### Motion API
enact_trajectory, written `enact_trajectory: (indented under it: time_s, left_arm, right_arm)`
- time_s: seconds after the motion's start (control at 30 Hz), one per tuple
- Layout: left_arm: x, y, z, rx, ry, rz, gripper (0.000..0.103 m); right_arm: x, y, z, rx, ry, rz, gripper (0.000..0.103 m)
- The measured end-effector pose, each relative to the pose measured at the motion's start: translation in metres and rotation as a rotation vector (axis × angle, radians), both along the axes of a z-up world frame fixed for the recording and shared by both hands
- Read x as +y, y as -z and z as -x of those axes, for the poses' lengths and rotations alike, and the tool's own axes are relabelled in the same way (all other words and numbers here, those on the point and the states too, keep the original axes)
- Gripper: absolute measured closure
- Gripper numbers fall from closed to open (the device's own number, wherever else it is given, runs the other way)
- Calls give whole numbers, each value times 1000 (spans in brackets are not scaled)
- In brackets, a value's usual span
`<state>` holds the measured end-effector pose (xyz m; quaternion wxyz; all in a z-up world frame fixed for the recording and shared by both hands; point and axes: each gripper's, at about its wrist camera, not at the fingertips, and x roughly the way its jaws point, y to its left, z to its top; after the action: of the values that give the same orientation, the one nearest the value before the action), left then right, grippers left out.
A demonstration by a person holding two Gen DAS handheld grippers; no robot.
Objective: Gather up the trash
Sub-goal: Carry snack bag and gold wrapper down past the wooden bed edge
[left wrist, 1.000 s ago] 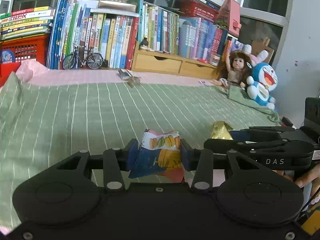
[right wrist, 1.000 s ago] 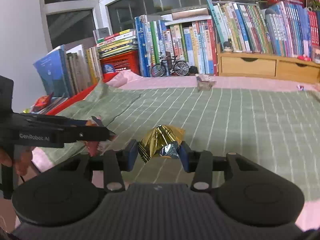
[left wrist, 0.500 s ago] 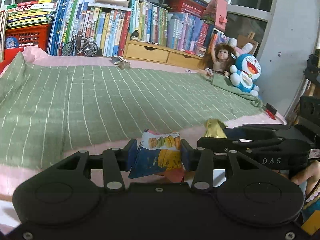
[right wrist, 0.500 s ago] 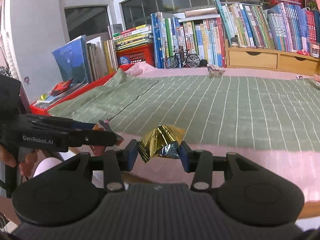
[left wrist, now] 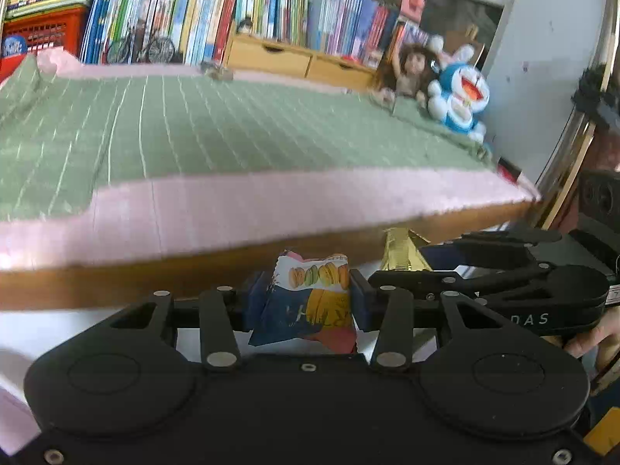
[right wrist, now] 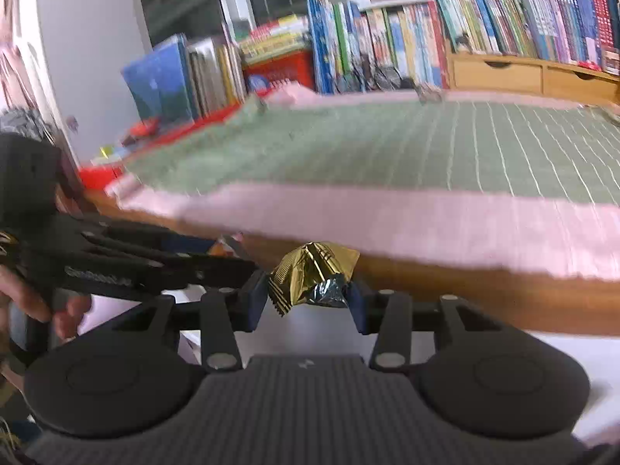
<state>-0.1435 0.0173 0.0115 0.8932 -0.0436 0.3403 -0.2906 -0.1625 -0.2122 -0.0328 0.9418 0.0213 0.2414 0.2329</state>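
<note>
Left gripper (left wrist: 308, 296) clamped on macaron wrapper (left wrist: 310, 298); right gripper (right wrist: 308, 294) on gold foil wrapper (right wrist: 314, 275). Judged light, crinkly, slippery; best pinched mid-body.

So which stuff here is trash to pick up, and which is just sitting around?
Trash:
- macaron wrapper, held in the left hand-held gripper
- gold foil wrapper, held in the right hand-held gripper
- crumpled wrapper, on the bed

Just there:
- books
- doll
- blue plush toy
- toy bicycle

Books (left wrist: 217, 11) stand behind the bed (left wrist: 232, 201); toys (left wrist: 457, 93) sit at its right.
</note>
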Motion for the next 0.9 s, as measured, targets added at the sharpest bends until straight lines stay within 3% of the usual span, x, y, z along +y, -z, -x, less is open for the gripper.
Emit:
enact_trajectory:
  time_s: [0.23,0.43,0.7,0.9]
  left_arm:
    - [-2,44,8,121,-4,-30,60]
    - [-5,65,11,165,-11,-60,60]
    - [-9,86,14,207,-23,-161,60]
    - [-7,94,12,227,-28,-183,60]
  right_arm:
    - [5,35,-3,113,20,5,54]
    - [11,47,-4,146,27,45,54]
    - [15,67,-11,215,41,92,54]
    - [15,78,-16,259,54,95,54]
